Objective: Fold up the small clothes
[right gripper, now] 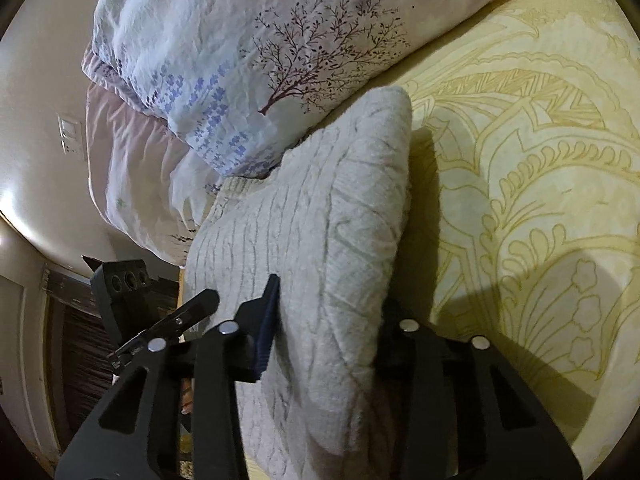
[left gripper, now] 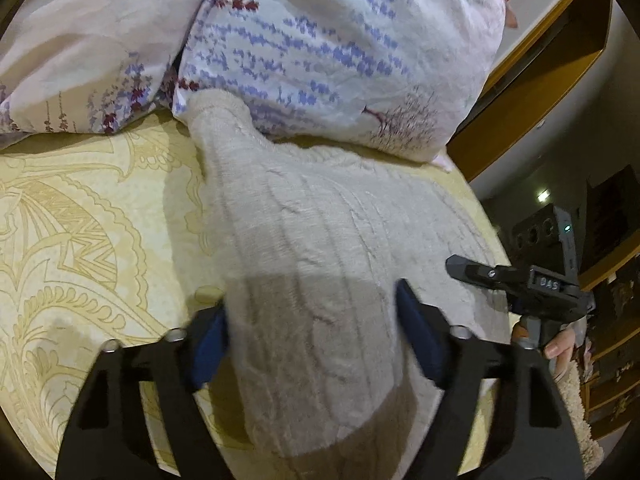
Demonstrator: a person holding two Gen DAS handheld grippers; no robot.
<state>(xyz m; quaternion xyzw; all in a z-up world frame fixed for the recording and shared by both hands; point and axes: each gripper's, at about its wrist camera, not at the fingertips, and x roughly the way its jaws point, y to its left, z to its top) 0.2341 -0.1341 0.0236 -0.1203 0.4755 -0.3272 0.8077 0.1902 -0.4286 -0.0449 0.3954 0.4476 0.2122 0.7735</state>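
A cream cable-knit sweater (left gripper: 304,248) lies on the yellow patterned bedsheet (left gripper: 80,220), its far end against the floral duvet. My left gripper (left gripper: 312,328) is open, its blue-padded fingers (left gripper: 420,332) straddling the sweater's near end. In the right wrist view the sweater (right gripper: 320,208) stands up in a fold between my right gripper's (right gripper: 320,320) fingers, which press on it from both sides. The right gripper shows in the left wrist view (left gripper: 532,284) at the sweater's right edge; the left gripper shows in the right wrist view (right gripper: 160,320).
A white duvet with purple flowers and a tree print (left gripper: 320,40) is bunched along the far side of the bed (right gripper: 240,60). The bed's edge and dark wooden furniture (left gripper: 600,280) lie to the right. The yellow sheet (right gripper: 540,200) extends beside the sweater.
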